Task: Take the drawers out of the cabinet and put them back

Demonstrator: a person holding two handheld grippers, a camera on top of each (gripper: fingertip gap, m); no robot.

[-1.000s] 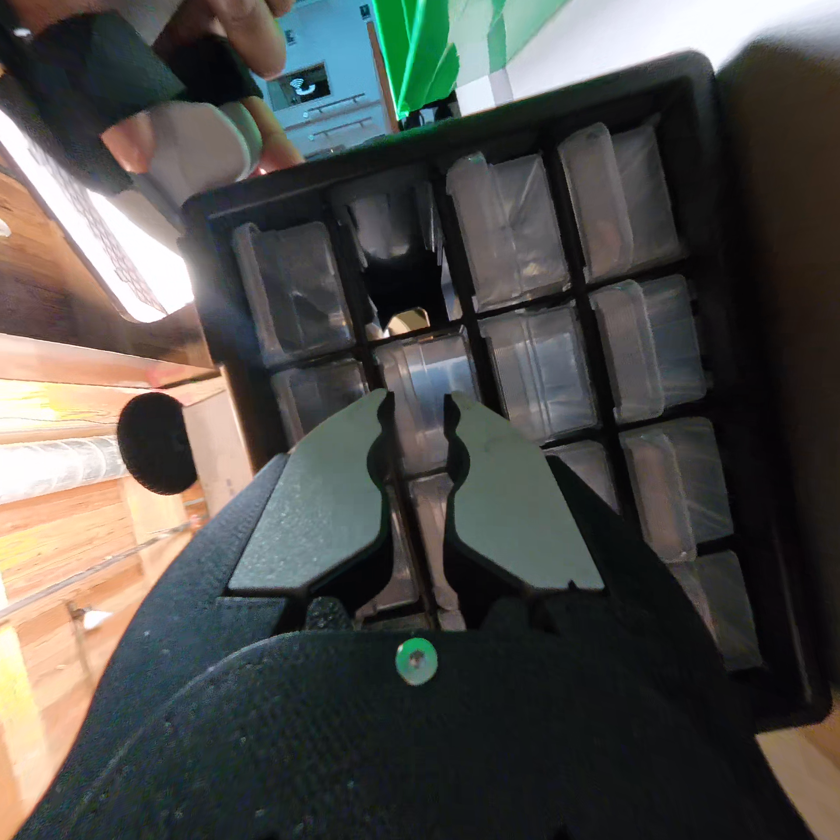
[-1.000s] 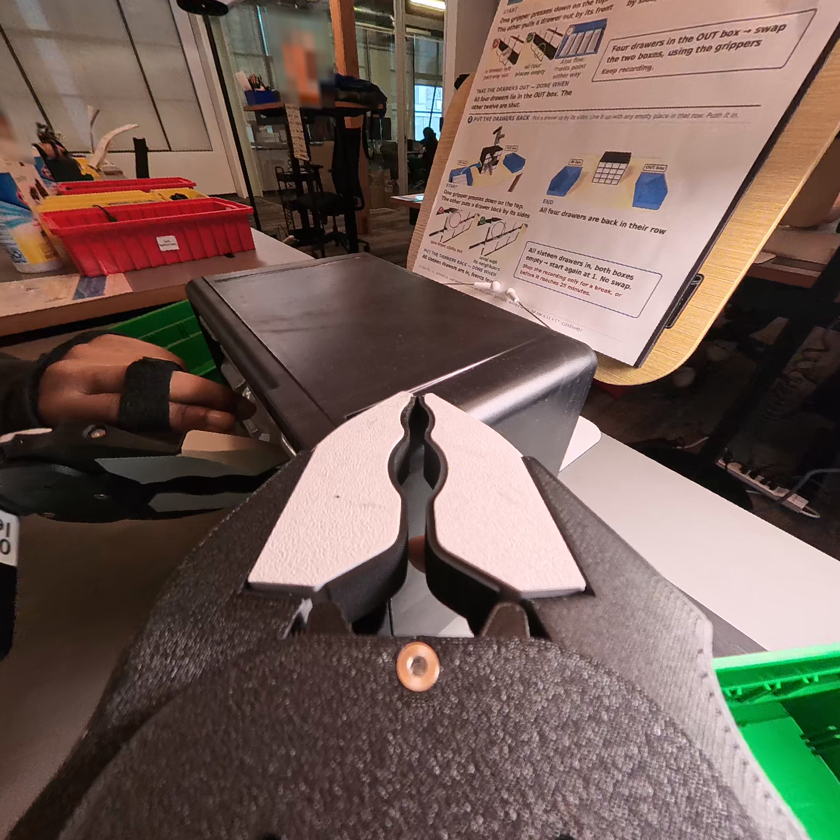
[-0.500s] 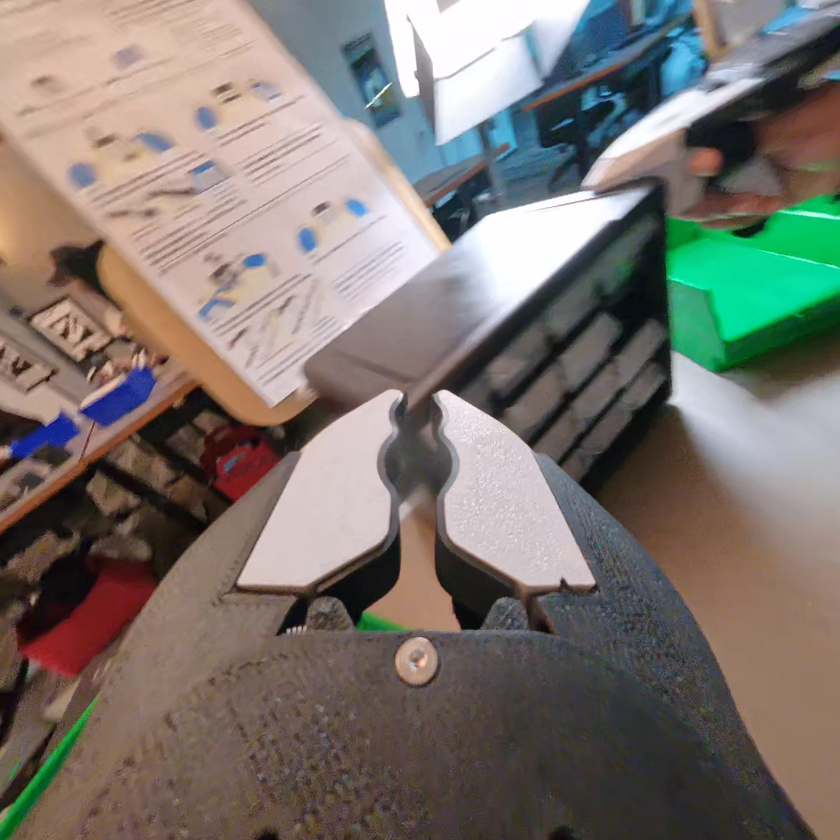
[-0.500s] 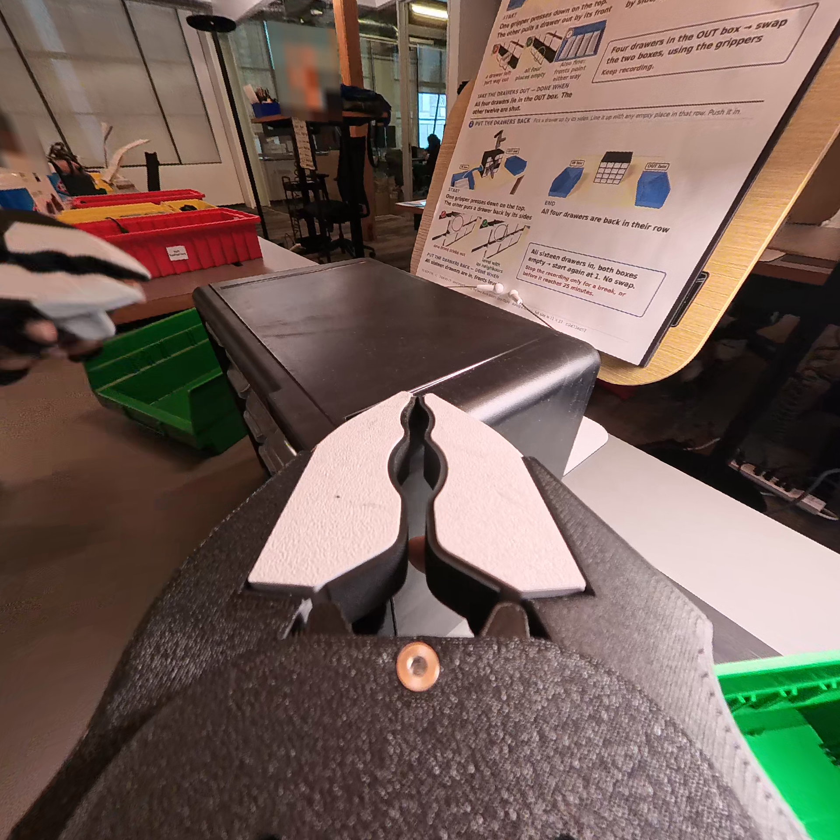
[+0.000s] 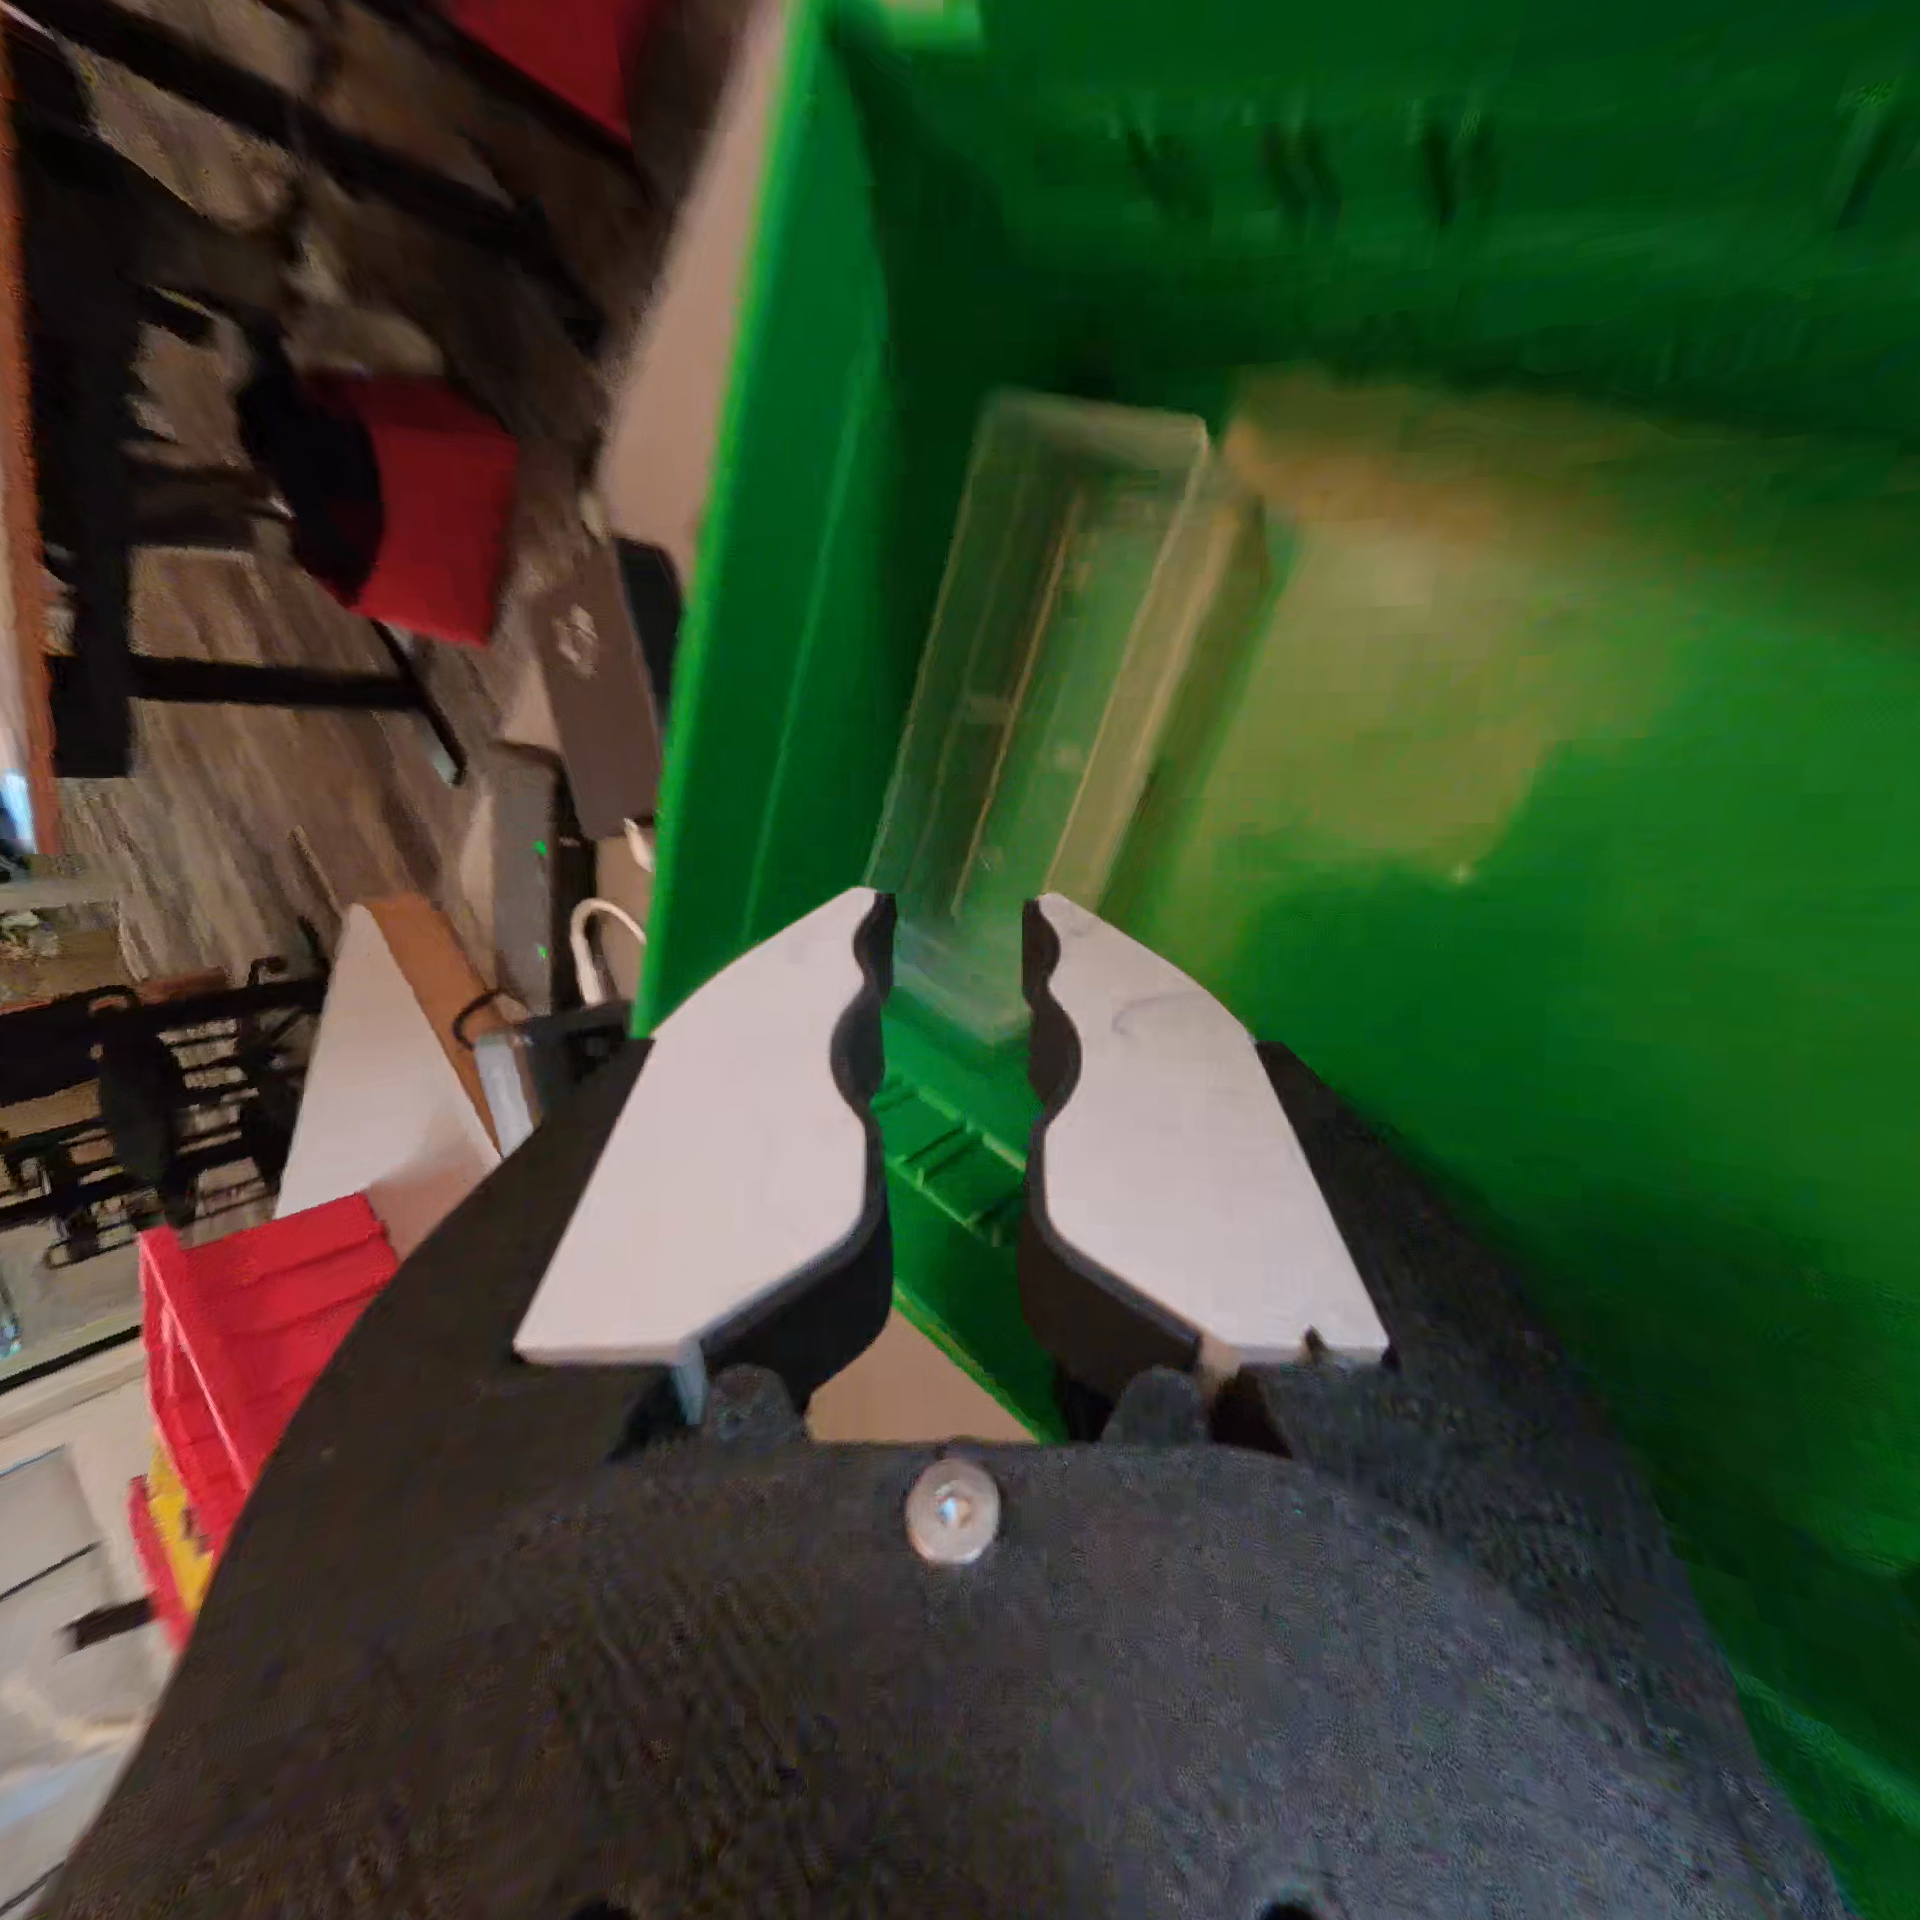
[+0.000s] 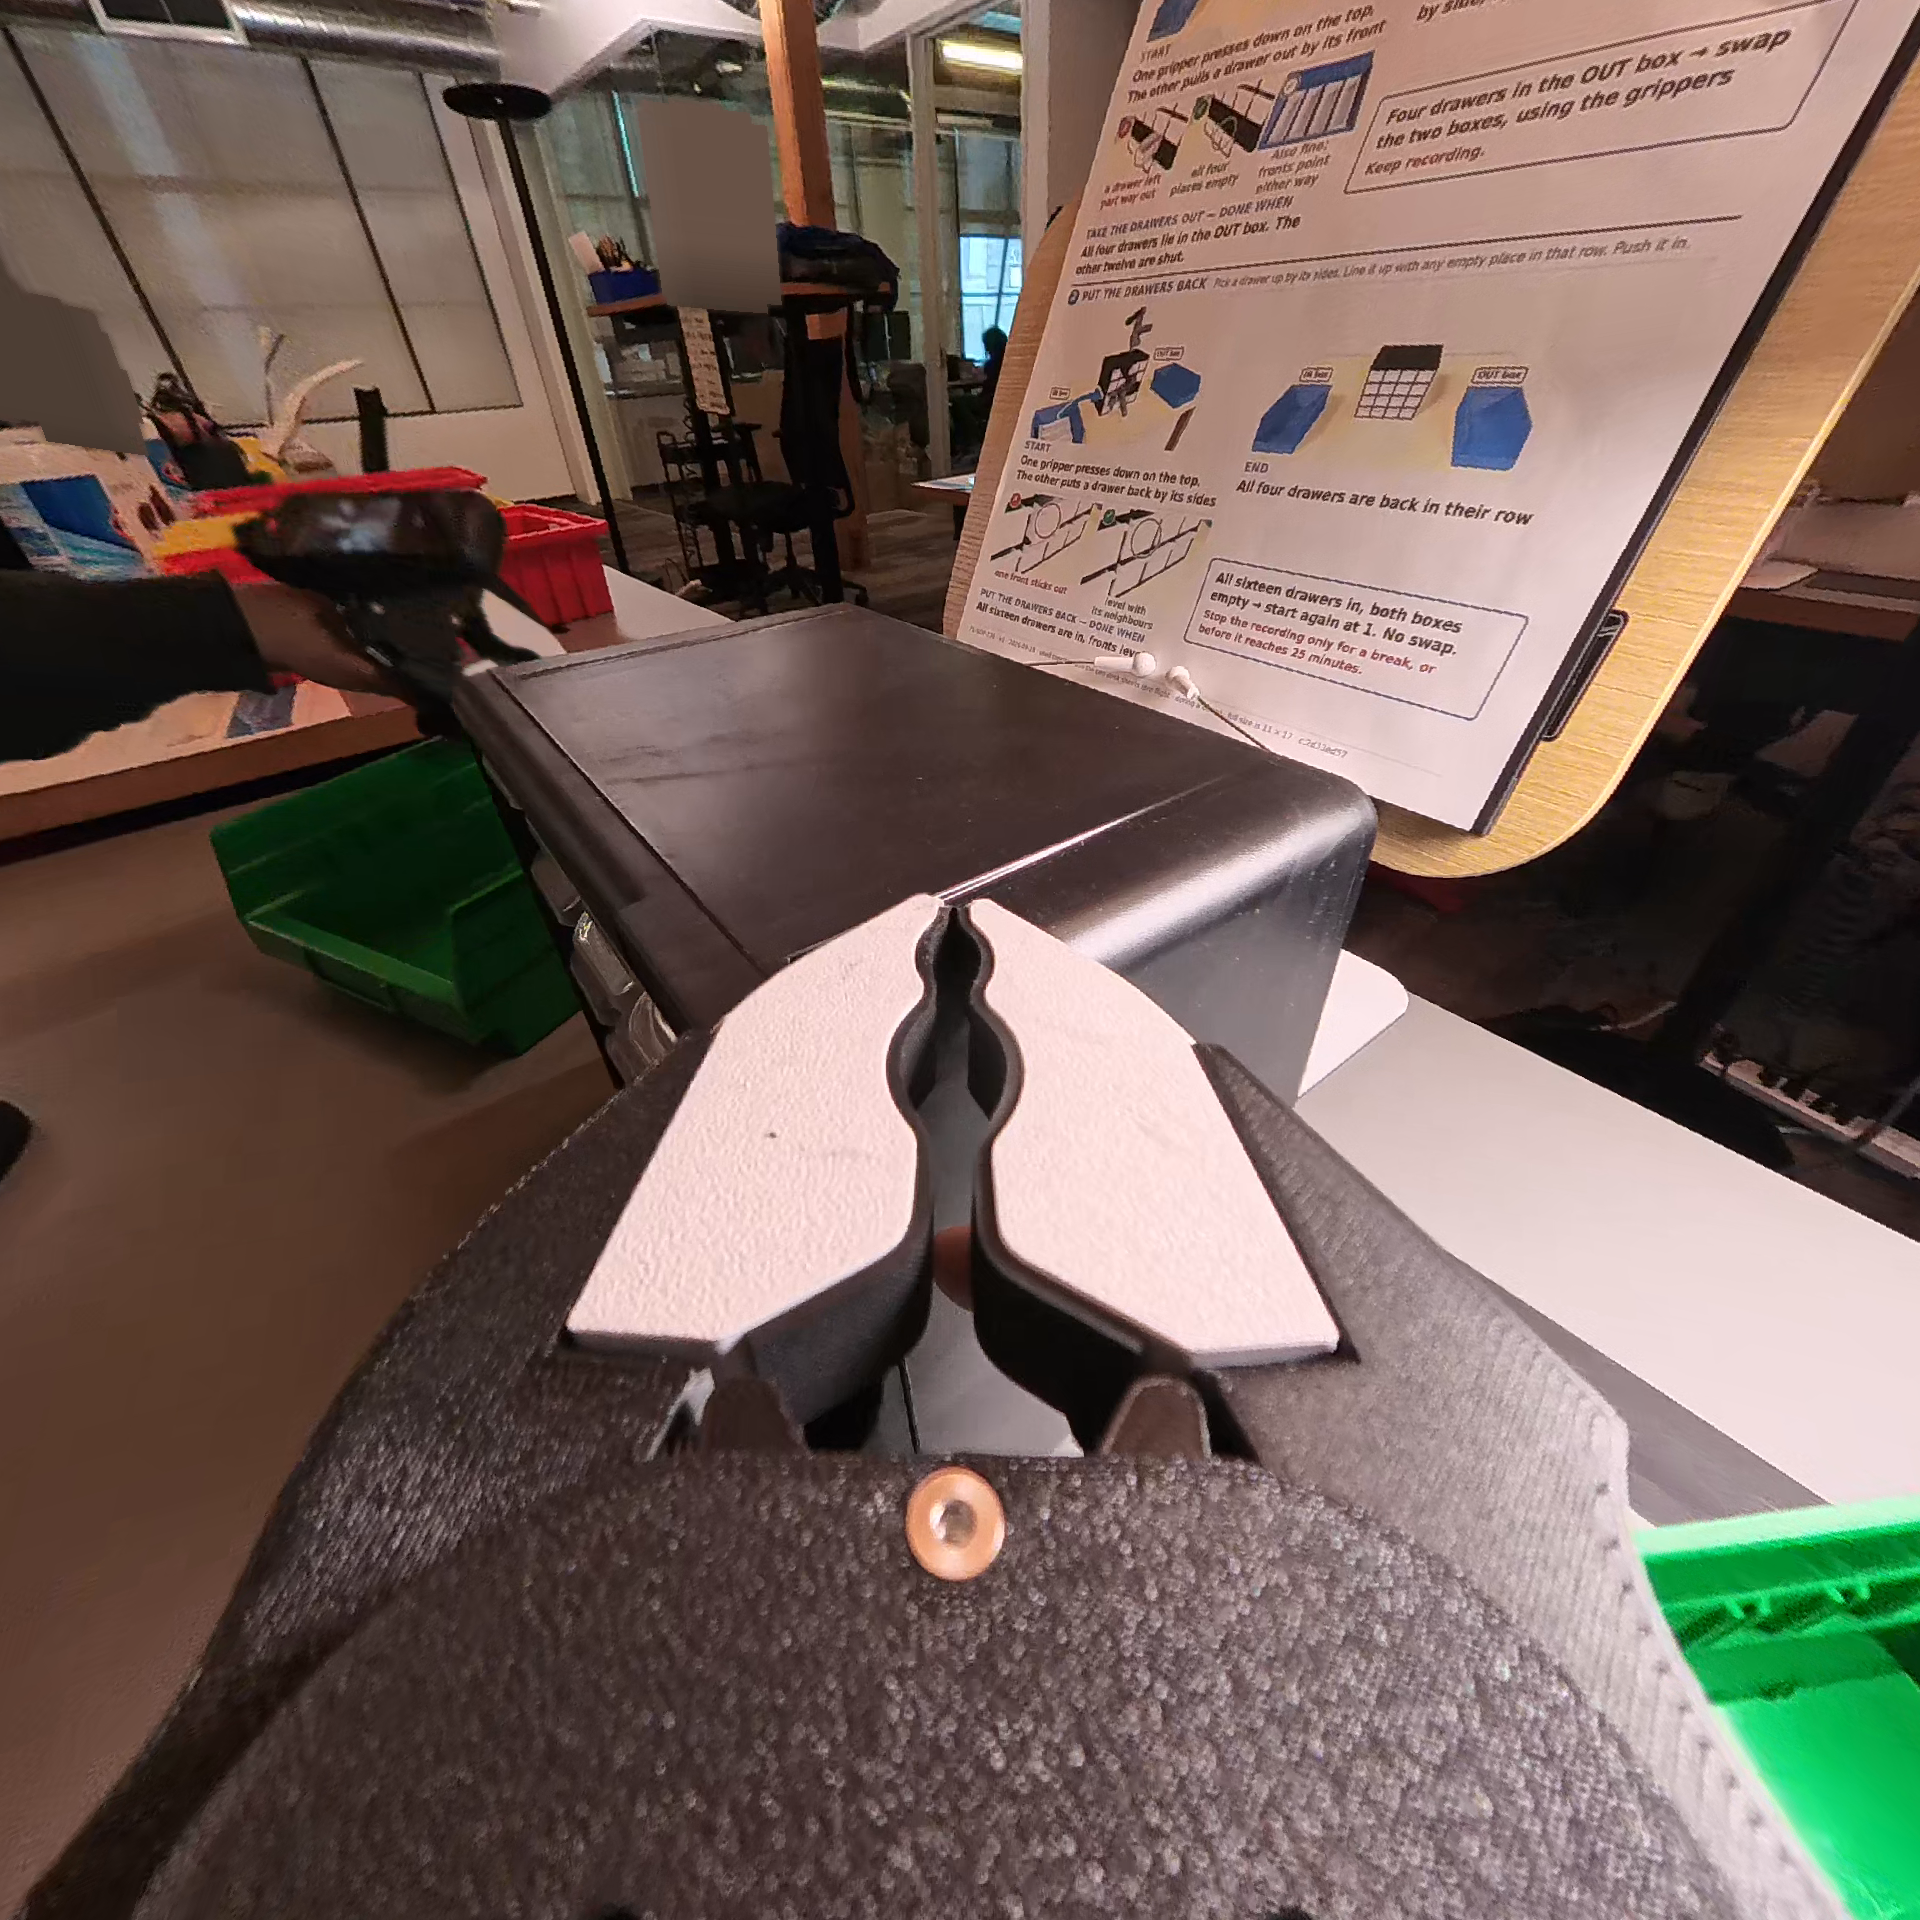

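Left gripper (image 5: 956, 914) open, jaws apart with a clear gap, pointed into a green bin (image 5: 1558, 1143); view tilted and motion-blurred. 1 clear drawer (image 5: 1039, 675) lies inside the bin near its left wall, its near end showing between the fingertips; contact cannot be told from the blur. Right gripper (image 6: 954, 914) closed, tips touching, nothing held, resting on the black cabinet (image 6: 883, 748) top near its back corner. Cabinet sits on the table (image 6: 208, 1143), drawer fronts facing away to the left, only a sliver of clear fronts visible at its front edge. In the right wrist view the left gripper (image 6: 416, 623) shows far left above the same bin (image 6: 395, 894), which stands just beside the cabinet's front. A 2nd green bin (image 6: 1787, 1662) at lower right. Instruction board (image 6: 1455, 364) leans behind the cabinet. Red bins (image 6: 551, 551) on a far table.
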